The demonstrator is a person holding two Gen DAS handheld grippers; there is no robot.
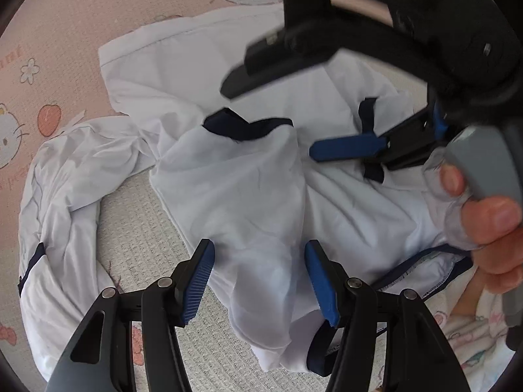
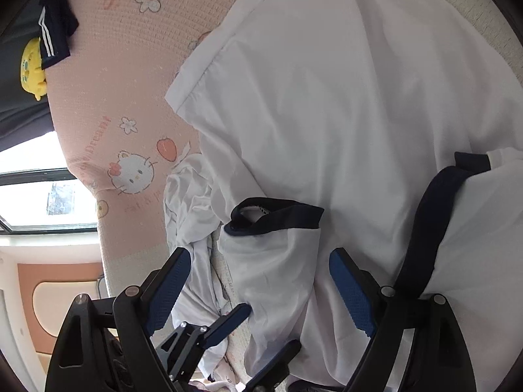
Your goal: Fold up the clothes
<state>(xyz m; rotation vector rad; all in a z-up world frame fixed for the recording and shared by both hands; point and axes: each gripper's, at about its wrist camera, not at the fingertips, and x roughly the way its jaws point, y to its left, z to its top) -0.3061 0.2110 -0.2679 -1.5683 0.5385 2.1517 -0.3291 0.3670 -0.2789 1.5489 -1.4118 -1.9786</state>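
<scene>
Left gripper (image 1: 260, 281): jaws apart, ribbed blue pads straddling a hanging fold of the white, thin woven shirt with navy trim (image 1: 248, 196); the pads do not appear to press the cloth, so I read it as not yet gripped. Right gripper (image 2: 258, 290): jaws wide apart, one on each side of the short white sleeve with a navy cuff band (image 2: 278, 219), with clear gaps at both pads; nothing held. In the left wrist view the right gripper shows from outside, a blue pad lying just above the shirt near a navy ribbon tie (image 1: 369, 130), with a person's hand (image 1: 490, 228) on its grey handle. The shirt lies spread but rumpled on a bed, over a pale grey textured woven mat (image 1: 140, 238) and a pink cartoon-cat printed cover (image 1: 65, 32). A second crumpled white garment piece (image 1: 62, 196) trails to one side, touching the shirt. Progress, judged: early. The body is roughly flat; one sleeve looks laid inward across it; no neat fold lines or compact shape yet. Remaining: smooth the creases, bring in both sleeves, fold the body. Fabric is light, slightly translucent, creasing softly; the navy bands look thicker and stitched. A dark striped garment (image 2: 55, 32) and a yellow plush toy (image 2: 31, 68) sit well apart at the bed's edge.
</scene>
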